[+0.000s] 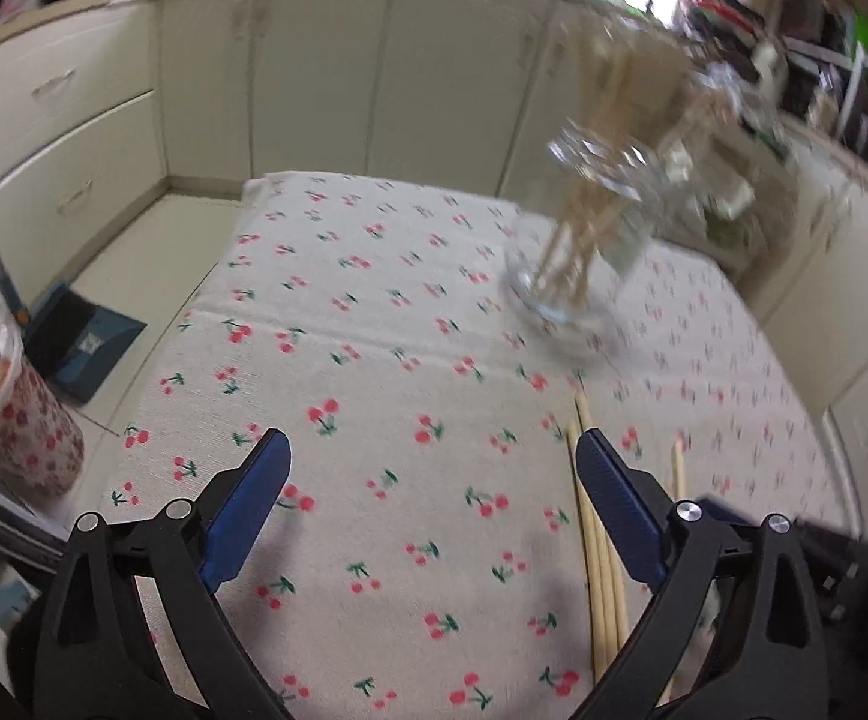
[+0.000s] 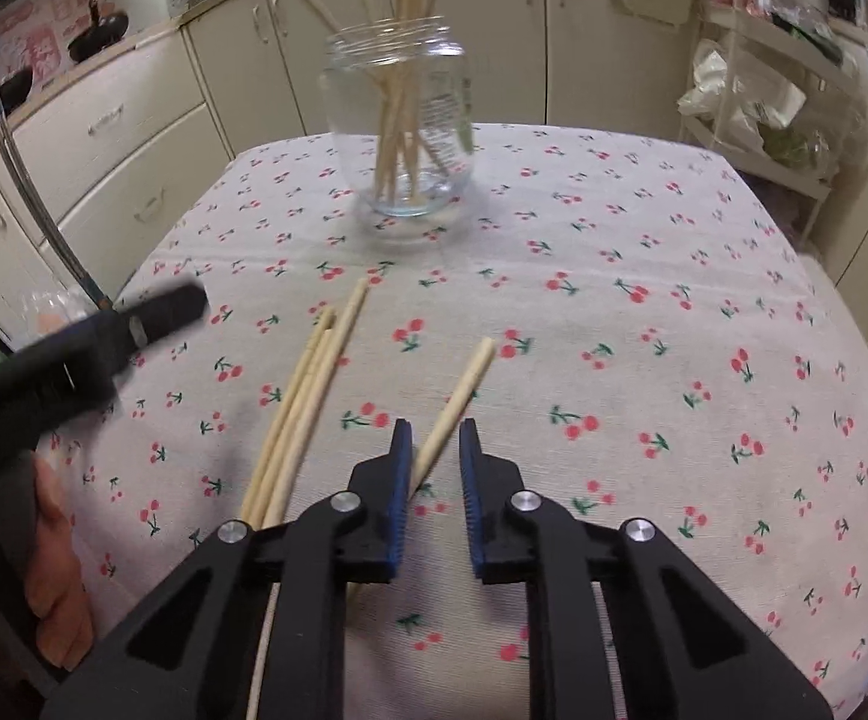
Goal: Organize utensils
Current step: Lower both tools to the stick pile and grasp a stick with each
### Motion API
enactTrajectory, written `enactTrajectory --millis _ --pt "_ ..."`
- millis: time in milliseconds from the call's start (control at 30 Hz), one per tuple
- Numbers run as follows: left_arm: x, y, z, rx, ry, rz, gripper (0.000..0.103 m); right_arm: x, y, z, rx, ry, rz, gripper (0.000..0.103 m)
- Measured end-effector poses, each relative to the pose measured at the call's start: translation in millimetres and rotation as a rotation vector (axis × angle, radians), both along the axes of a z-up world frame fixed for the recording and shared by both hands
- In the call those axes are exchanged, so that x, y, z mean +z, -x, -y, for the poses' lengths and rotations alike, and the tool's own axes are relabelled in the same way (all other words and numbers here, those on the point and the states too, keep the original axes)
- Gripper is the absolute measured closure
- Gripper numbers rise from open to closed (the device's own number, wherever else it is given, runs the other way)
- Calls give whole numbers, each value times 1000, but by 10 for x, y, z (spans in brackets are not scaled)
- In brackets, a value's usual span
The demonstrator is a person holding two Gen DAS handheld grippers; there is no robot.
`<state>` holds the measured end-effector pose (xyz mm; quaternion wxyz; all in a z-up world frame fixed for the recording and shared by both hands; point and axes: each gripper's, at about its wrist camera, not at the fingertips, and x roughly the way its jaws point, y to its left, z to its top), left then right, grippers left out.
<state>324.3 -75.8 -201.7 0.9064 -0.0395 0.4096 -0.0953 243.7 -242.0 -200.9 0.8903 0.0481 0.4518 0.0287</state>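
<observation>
A clear glass jar (image 2: 398, 120) with several wooden chopsticks standing in it sits at the far middle of the table; it looks blurred in the left wrist view (image 1: 577, 228). A bundle of loose chopsticks (image 2: 302, 408) lies on the cloth. A single chopstick (image 2: 463, 384) lies to its right. My right gripper (image 2: 435, 427) hangs over that chopstick's near end. Its jaws are narrow, with the stick between them and a gap still showing, so it is open. My left gripper (image 1: 432, 441) is open wide and empty, its right finger over the bundle (image 1: 598, 540).
A cherry-print cloth (image 2: 643, 252) covers the table. Cream cabinets (image 1: 314, 78) run behind it. A cherry-patterned cup (image 1: 20, 420) stands at the left. A cluttered rack (image 2: 757, 120) stands at the right. A hand (image 2: 56, 540) holds the left gripper at the left edge.
</observation>
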Motion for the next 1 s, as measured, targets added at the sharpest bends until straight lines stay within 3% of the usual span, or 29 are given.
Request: enactTrajectory --millis 200,367,567,667,800,867,1000 --pt "-106 36 311 -69 -124 -52 11 -11 62 141 -8 -72 8 86" --pt "-209 20 362 -66 -163 -109 11 -14 73 185 -4 -114 9 86" --pt "-216 8 397 -50 -215 -106 12 -14 -15 148 55 -119 -4 86" --pt "-215 -35 455 -78 -224 -111 27 -13 -70 108 105 -99 -8 86" --pt "-178 -100 564 -152 -205 -115 59 -12 -105 162 113 -96 -21 90" --pt "-164 -128 613 -180 -195 -124 69 -13 -128 233 95 -116 -32 90" --pt "-154 -155 654 -198 -179 -142 75 -5 -187 211 100 -112 -51 90"
